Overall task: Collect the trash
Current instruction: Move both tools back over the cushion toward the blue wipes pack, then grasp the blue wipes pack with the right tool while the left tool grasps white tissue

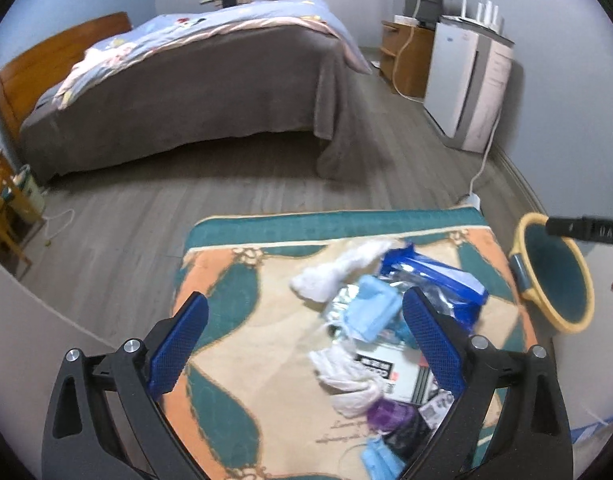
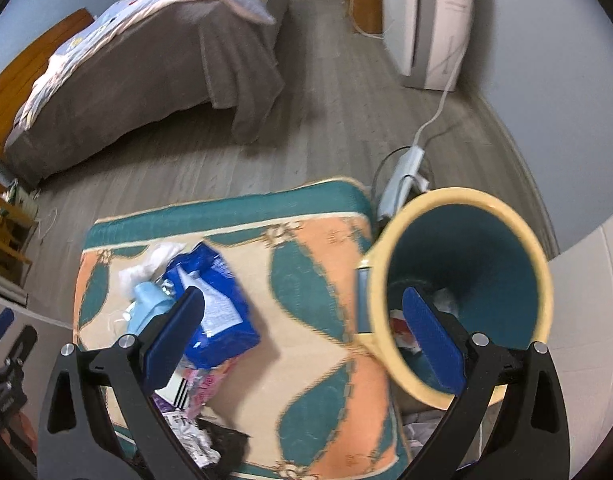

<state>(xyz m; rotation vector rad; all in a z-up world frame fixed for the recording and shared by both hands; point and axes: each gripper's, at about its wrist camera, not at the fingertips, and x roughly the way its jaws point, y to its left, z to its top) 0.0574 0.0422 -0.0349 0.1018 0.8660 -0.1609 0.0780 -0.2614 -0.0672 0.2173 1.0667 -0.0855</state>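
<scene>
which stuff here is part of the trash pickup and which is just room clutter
Job: trash bin, blue wrapper, white tissues, blue face mask, both open grippers, left and right.

Lying about: bed, rug, white appliance.

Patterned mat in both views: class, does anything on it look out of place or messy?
Yes. A heap of litter is strewn on the patterned mat: a blue wrapper, white tissues, a light blue mask and a printed card. The bin beside the mat holds only a few scraps. Both tools are open.
</scene>
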